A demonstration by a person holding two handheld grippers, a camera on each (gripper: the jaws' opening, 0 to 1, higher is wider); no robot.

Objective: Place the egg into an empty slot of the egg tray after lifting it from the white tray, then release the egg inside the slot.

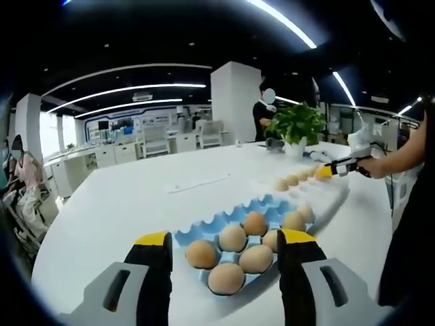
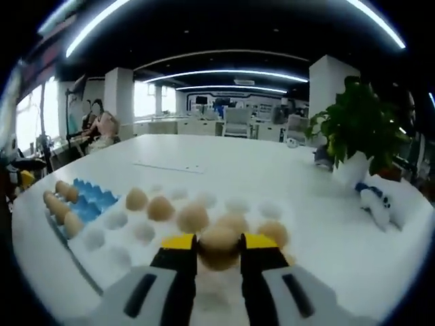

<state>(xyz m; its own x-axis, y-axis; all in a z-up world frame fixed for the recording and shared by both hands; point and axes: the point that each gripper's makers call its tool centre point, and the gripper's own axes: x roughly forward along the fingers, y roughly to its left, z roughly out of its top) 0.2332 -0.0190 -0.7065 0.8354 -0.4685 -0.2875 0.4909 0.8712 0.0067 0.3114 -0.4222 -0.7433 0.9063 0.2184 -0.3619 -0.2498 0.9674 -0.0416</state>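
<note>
In the right gripper view my right gripper (image 2: pixel 219 242) is shut on a brown egg (image 2: pixel 219 250), low over the white tray (image 2: pixel 119 255), where several more eggs (image 2: pixel 160 208) lie in its slots. The blue egg tray (image 2: pixel 87 206) lies to the left with eggs along its far side. In the left gripper view my left gripper (image 1: pixel 224 239) stands open just in front of the blue egg tray (image 1: pixel 204 229), which holds several eggs (image 1: pixel 233 238). Beyond it lies the white tray (image 1: pixel 319 197), and the right gripper (image 1: pixel 326 171) is at its far end, held by a person's hand.
A potted plant (image 1: pixel 297 125) (image 2: pixel 357 132) stands on the white table (image 1: pixel 136 197) behind the trays. A white and blue object (image 2: pixel 377 200) lies to the right of the white tray. A thin strip (image 1: pixel 200 182) lies mid-table. A person (image 1: pixel 264 112) stands by the far edge.
</note>
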